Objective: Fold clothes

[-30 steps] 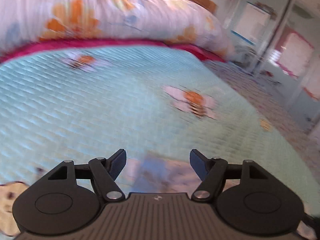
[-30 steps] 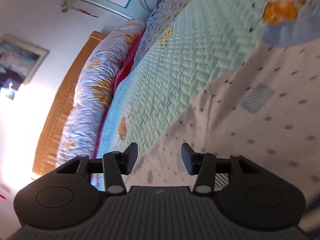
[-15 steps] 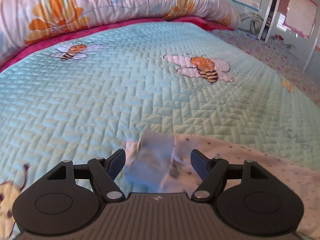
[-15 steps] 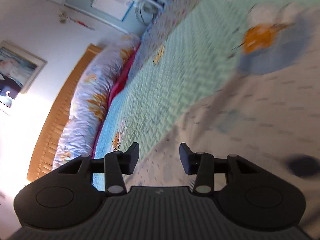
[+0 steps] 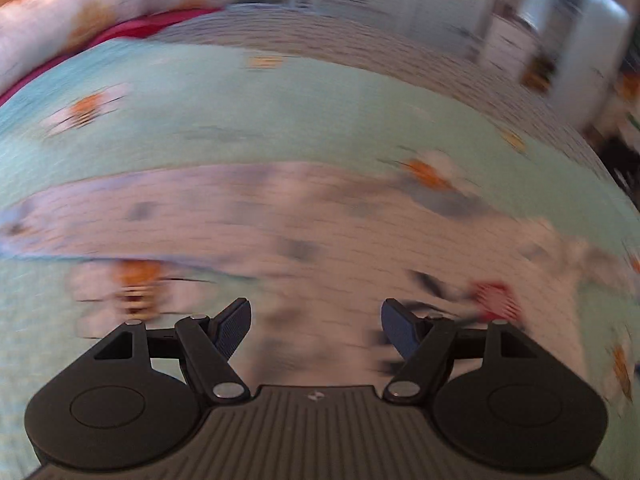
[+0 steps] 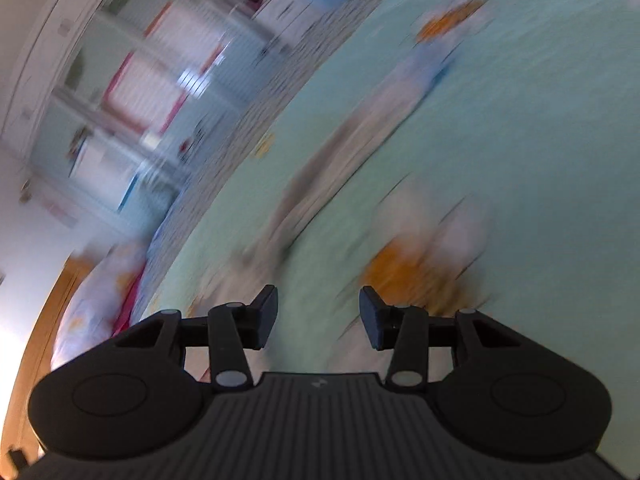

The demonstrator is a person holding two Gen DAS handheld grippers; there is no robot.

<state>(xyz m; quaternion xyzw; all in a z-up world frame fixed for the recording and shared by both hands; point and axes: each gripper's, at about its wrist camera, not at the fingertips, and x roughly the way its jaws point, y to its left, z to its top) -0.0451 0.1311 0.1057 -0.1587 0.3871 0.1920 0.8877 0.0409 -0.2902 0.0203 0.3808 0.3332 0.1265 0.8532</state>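
Both views are smeared by motion. A pale white garment (image 5: 304, 216) with small dark dots and blue cuffs lies spread across the mint quilted bedspread (image 5: 280, 104). My left gripper (image 5: 316, 330) hangs over its near part, jaws wide apart, nothing between them. In the right wrist view the same garment (image 6: 360, 136) runs as a long pale strip up and to the right, ending in a blue cuff (image 6: 432, 64). My right gripper (image 6: 318, 318) is open over bare bedspread (image 6: 540, 128), beside an orange bee print (image 6: 404, 268), gripping nothing.
A flowered duvet roll (image 5: 92, 16) and a pink sheet edge (image 5: 132, 30) lie at the head of the bed. A dotted sheet (image 5: 380, 40) hangs off the far side. Pale wardrobe doors (image 6: 132, 92) stand beyond; a wooden headboard (image 6: 44, 312) shows at the left.
Both grippers have swept fast sideways across the bed. The left now looks along the garment's length. The right has left the garment and sits over bare bedspread. Both stayed empty.
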